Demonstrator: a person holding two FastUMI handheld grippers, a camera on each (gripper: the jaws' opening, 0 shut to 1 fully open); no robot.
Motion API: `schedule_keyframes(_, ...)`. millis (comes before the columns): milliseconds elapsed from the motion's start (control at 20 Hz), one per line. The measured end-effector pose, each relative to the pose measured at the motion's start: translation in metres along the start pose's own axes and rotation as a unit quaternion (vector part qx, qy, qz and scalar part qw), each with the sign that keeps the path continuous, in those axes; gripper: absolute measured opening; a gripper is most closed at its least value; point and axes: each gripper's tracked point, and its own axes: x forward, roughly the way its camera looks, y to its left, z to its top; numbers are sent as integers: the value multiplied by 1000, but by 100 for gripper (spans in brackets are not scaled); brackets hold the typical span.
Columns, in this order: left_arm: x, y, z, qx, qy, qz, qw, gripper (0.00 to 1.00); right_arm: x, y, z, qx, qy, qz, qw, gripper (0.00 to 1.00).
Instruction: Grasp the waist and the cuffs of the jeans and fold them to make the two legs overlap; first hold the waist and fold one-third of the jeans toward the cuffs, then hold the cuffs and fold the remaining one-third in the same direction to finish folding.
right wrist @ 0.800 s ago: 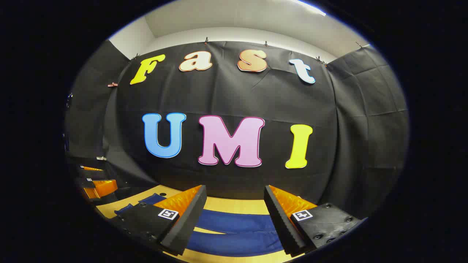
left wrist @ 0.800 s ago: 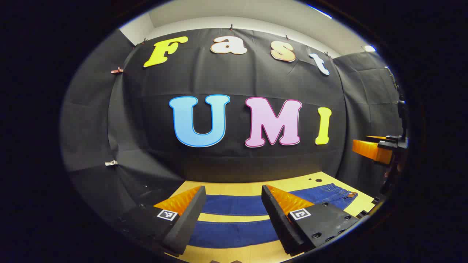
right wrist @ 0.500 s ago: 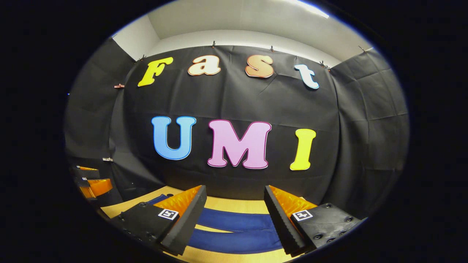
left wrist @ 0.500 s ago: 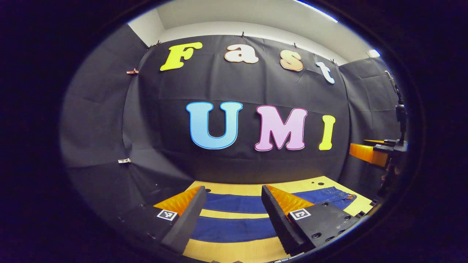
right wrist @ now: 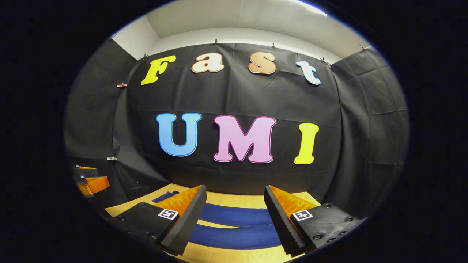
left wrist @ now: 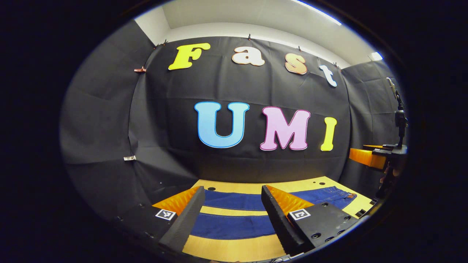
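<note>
Dark blue denim jeans point(left wrist: 234, 226) lie flat on the pale wooden table point(left wrist: 234, 248), legs parted side by side. I hold my left gripper point(left wrist: 231, 215) and my right gripper point(right wrist: 234, 219) above them, each with fingers spread wide, gripping nothing.

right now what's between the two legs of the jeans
A bare strip of the wooden table separates the legs of the jeans, seen in the left gripper view between the left gripper fingers.
</note>
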Motion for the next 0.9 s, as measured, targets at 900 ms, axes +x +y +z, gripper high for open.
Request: schedule_keyframes(900, 103, 185, -322, 589, 327, -259, 692, 99, 3, -84, -88, -75, 144, -60, 985, 96)
